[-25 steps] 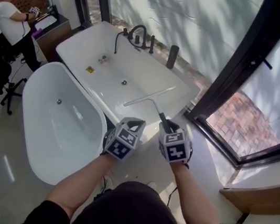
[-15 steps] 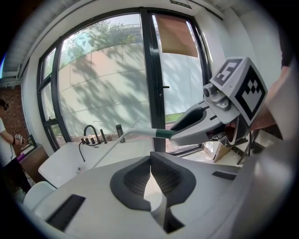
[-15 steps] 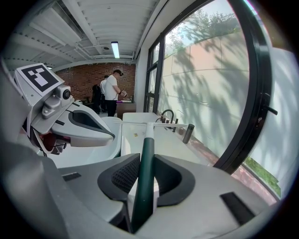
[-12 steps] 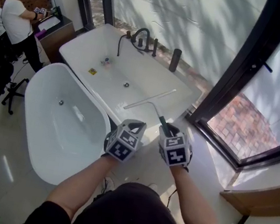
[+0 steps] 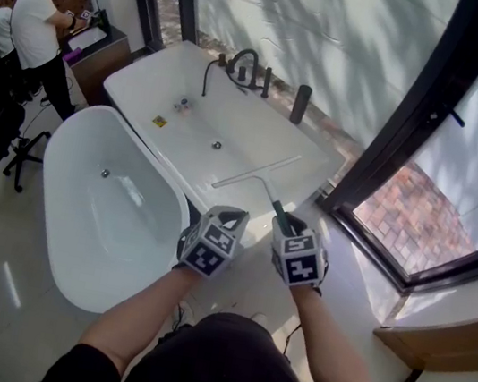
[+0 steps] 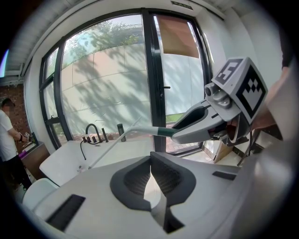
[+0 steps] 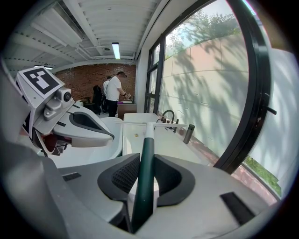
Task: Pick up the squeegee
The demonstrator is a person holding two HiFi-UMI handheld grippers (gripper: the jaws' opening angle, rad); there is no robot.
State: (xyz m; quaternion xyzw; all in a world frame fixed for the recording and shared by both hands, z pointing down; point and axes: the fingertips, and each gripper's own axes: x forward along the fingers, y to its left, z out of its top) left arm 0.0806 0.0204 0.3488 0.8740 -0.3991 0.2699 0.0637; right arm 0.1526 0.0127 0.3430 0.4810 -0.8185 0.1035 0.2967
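Right gripper grips the squeegee; left gripper is empty.
The right fingers are clamped tight on the squeegee's dark green handle. Its white blade stretches over the rectangular tub at centre frame. The left fingers are pressed together with nothing between them, just left of the right gripper, beside the oval tub at lower left.

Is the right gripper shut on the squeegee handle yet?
The right gripper is shut on the squeegee handle: in its own view both pads press the dark green shaft's sides, no gap showing.
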